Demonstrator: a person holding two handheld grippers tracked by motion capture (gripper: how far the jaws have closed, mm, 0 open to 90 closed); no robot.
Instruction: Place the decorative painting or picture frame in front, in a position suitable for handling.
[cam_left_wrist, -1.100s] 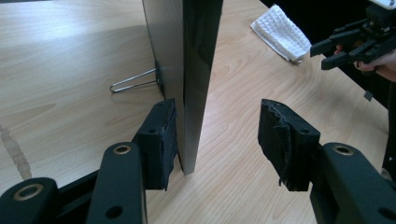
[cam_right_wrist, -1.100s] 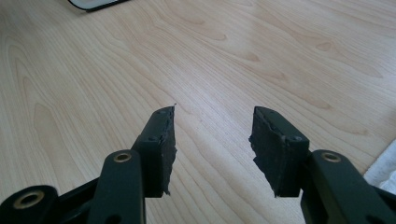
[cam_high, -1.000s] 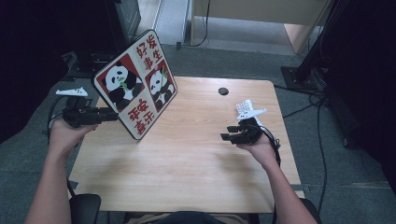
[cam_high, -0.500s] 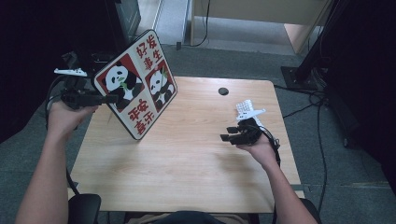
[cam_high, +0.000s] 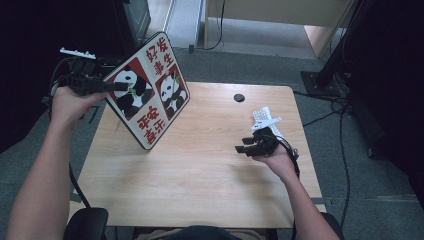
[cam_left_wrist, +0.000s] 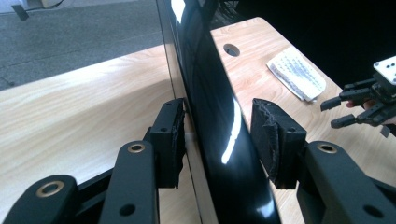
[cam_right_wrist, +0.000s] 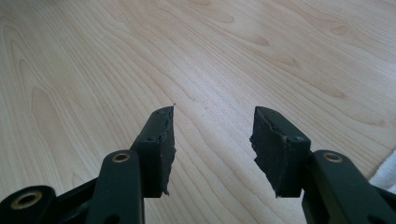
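Observation:
A square sign board (cam_high: 150, 90) with red panels, two pandas and Chinese characters stands tilted on one corner on the wooden table (cam_high: 200, 190). My left gripper (cam_high: 119, 86) is raised at the board's upper left edge. In the left gripper view its jaws straddle the glossy board (cam_left_wrist: 210, 93). They have just been closing; the left pad (cam_left_wrist: 170, 135) is at the board's back and a thin gap shows at the right pad (cam_left_wrist: 273, 140). My right gripper (cam_high: 241, 149) hovers low over the table's right side, open and empty (cam_right_wrist: 212, 135).
A folded white cloth (cam_high: 263, 118) lies just behind the right gripper, also visible in the left gripper view as the cloth (cam_left_wrist: 296, 72). A round cable hole (cam_high: 239, 97) sits near the table's far edge. A black chair (cam_high: 90, 222) stands at the near left.
My left hand has risen along the board's left edge, from table height to near its upper corner. The board and the right hand have stayed put.

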